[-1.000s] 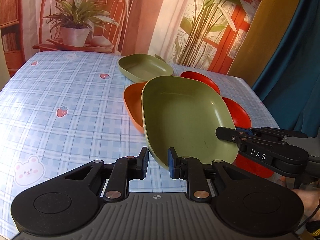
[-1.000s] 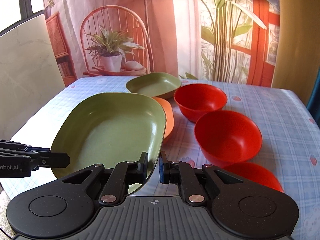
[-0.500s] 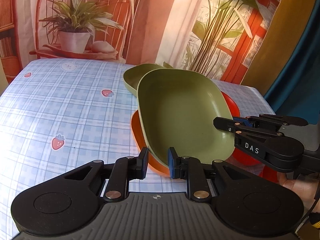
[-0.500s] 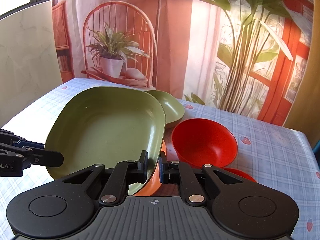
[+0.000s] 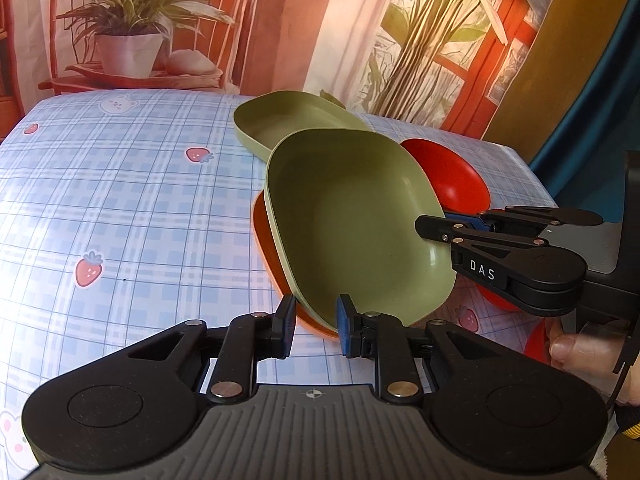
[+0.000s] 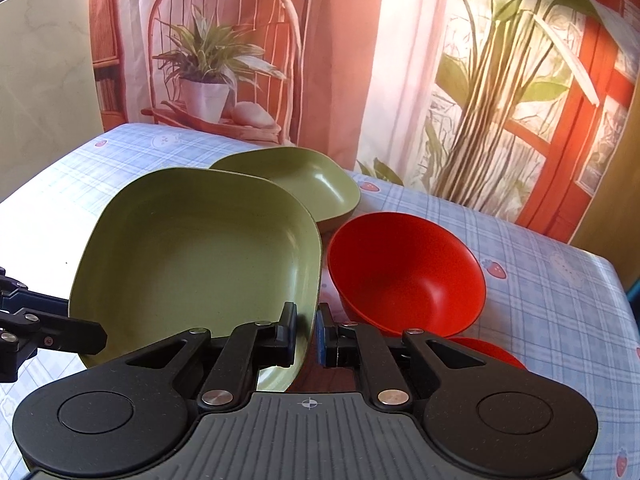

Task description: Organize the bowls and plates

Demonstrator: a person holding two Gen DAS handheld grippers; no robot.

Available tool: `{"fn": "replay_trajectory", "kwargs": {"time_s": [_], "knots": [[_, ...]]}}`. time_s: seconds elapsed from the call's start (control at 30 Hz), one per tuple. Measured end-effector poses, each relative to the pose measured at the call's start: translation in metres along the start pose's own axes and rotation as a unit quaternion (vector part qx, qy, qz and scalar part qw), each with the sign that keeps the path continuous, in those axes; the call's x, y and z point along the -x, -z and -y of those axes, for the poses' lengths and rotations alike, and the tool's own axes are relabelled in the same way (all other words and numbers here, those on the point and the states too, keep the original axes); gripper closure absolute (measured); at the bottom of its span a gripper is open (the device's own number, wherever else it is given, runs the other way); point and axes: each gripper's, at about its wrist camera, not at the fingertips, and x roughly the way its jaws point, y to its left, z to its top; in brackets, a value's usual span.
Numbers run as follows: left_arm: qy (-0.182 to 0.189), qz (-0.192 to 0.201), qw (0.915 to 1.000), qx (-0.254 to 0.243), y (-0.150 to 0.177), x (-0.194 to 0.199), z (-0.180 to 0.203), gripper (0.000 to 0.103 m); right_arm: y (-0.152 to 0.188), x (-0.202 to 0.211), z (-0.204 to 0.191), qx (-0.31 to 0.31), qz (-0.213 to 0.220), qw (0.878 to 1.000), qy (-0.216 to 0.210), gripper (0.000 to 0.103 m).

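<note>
A large green plate (image 5: pixel 352 220) is held tilted above the table by both grippers. My left gripper (image 5: pixel 316 320) is shut on its near rim. My right gripper (image 6: pixel 306 334) is shut on its right rim and shows in the left wrist view (image 5: pixel 432 228). An orange plate (image 5: pixel 264 248) lies under it on the table. A second green plate (image 5: pixel 288 120) sits behind, also in the right wrist view (image 6: pixel 312 184). A red bowl (image 6: pixel 404 272) stands to the right, with another red bowl (image 6: pixel 492 354) nearer me, mostly hidden.
The table (image 5: pixel 120 208) has a blue plaid cloth with strawberry prints. A printed backdrop (image 6: pixel 320 60) stands along its far edge. The table's right edge (image 6: pixel 616 280) is close to the red bowls.
The green plate has moved farther from me, toward the second green plate, and is lifted more. Both grippers have kept hold of it.
</note>
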Motion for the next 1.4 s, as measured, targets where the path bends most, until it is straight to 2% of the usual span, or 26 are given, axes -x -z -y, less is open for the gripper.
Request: {"fn": "replay_trajectory", "kwargs": {"time_s": [0.33,0.6,0.7,0.87,1.1,1.3,1.4], "knots": [[-0.002,-0.007,1.0000,0.000,0.000,-0.001,-0.001,0.080,0.006,0.001,-0.001,0.003,-0.011,1.000,0.003,0.095],[-0.005,-0.001,1.0000,-0.003,0.000,0.002,0.000,0.076,0.007,0.002,-0.001,0.009,-0.018,1.000,0.010,0.096],[-0.006,0.005,1.0000,0.001,0.000,0.007,-0.003,0.067,0.006,0.006,-0.003,0.020,-0.015,1.000,0.013,0.096],[-0.010,0.023,0.9997,0.008,-0.006,0.018,-0.010,0.066,0.001,0.014,0.000,0.016,-0.013,1.000,0.011,0.095],[-0.022,0.040,0.9989,0.012,-0.029,0.030,-0.021,0.066,-0.018,0.026,0.012,0.004,-0.009,1.000,-0.004,0.092],[-0.028,0.054,0.9968,0.052,-0.065,0.032,-0.041,0.067,-0.054,0.028,0.024,0.005,0.001,1.000,-0.014,0.087],[-0.041,0.065,0.9959,0.048,-0.083,0.029,-0.043,0.067,-0.073,0.022,0.033,-0.003,0.006,1.000,-0.017,0.087]]}}
